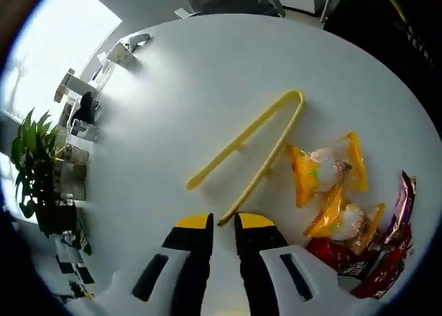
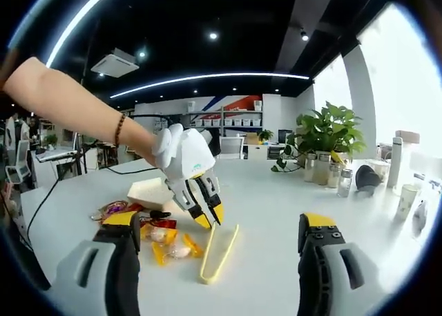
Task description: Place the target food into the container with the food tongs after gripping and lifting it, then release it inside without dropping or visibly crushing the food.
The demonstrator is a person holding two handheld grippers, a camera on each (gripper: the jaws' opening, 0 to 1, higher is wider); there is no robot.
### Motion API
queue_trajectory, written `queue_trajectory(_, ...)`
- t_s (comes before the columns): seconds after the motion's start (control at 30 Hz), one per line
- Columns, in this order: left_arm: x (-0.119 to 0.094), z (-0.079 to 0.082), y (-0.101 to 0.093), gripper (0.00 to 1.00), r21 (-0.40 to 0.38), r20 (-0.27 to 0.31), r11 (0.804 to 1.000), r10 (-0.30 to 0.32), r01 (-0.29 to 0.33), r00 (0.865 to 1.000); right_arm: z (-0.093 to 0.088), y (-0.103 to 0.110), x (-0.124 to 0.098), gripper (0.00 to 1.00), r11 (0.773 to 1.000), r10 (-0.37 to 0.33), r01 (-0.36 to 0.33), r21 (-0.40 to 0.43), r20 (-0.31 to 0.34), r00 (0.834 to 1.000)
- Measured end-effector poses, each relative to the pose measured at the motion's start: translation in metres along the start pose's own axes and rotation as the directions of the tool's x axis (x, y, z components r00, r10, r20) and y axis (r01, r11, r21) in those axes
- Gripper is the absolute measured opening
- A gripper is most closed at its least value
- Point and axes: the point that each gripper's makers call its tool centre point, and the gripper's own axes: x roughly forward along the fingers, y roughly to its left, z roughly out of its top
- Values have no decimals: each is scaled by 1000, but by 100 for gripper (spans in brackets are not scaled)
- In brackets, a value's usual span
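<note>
Yellow food tongs (image 1: 266, 140) lie flat on the white round table (image 1: 207, 74), hinge end away from me, arms spread. My left gripper (image 1: 224, 221) hangs low over the open ends, jaws a narrow gap apart, with one arm's tip lying between them, not clamped. In the right gripper view a hand holds that left gripper (image 2: 210, 216) just above the tongs (image 2: 219, 252). Two orange-and-clear snack packets (image 1: 324, 172) lie right of the tongs, with red and purple wrappers (image 1: 387, 243) beside them. My right gripper (image 2: 219, 223) stands wide open, well back from the tongs.
A cream box (image 2: 148, 192) sits behind the snack packets (image 2: 173, 248). A potted plant (image 2: 324, 133), bottles and cups (image 2: 407, 192) line the table's right edge. The plant (image 1: 34, 157) and jars also stand at the left in the left gripper view. A person's forearm (image 2: 76, 105) reaches in from the left.
</note>
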Motion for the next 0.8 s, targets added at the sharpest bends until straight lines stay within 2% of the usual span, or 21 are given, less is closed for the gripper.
queue_trajectory(0.23,3,-3,-3,9,22,-21,999,-24,24,999,1,-2,4,96,1000,-2,2,6,5,1000)
queue_trajectory(0.33,2,-6,-8,5,54,-39,997,-50,52,998,1,-4,7,96,1000,-5,5,5,7,1000)
queue_trajectory(0.4,1,-2,-8,2,-29,13,999,-44,44,999,2,-5,7,96,1000,-6,6,4,10,1000)
queue_trajectory(0.43,1,1,-7,3,-103,51,994,-33,38,998,4,-6,7,96,1000,-6,6,5,14,1000)
queue_trajectory(0.5,-1,-1,-4,2,-88,61,996,-14,19,998,5,-7,7,96,1000,-8,8,5,18,1000)
queue_trajectory(0.63,-5,1,-11,2,-117,99,992,-28,39,995,4,-9,6,96,1000,-13,12,4,14,1000)
queue_trajectory(0.8,-13,3,-9,2,-229,170,973,32,8,985,4,-10,5,96,1000,-14,14,13,15,1000)
